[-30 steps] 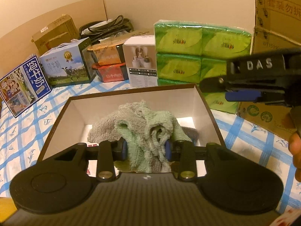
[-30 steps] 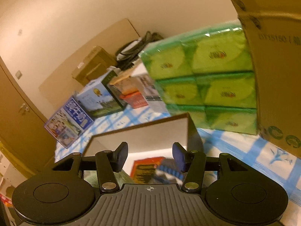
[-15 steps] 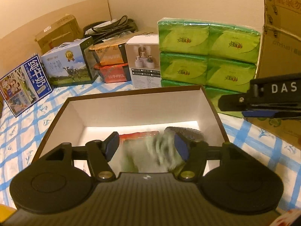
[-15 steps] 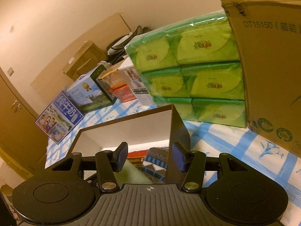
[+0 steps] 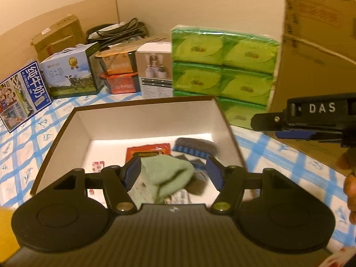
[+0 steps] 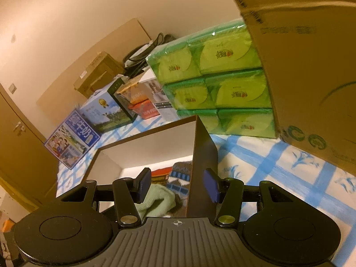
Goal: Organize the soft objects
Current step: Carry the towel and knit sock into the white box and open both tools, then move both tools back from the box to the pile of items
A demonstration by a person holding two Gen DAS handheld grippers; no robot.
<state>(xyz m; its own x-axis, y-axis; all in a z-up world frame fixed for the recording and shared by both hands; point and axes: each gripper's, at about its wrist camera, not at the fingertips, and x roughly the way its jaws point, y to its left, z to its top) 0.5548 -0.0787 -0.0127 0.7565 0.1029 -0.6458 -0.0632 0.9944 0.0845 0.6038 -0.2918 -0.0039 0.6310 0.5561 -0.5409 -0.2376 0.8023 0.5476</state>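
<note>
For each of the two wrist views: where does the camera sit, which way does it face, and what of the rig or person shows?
Left wrist: behind the open left gripper, looking down into the box at the green towel; the right gripper and fingers show at right.
Right wrist: behind the open right gripper, straddling the box's right wall.
Shared: box, towel, green tissue packs.
</note>
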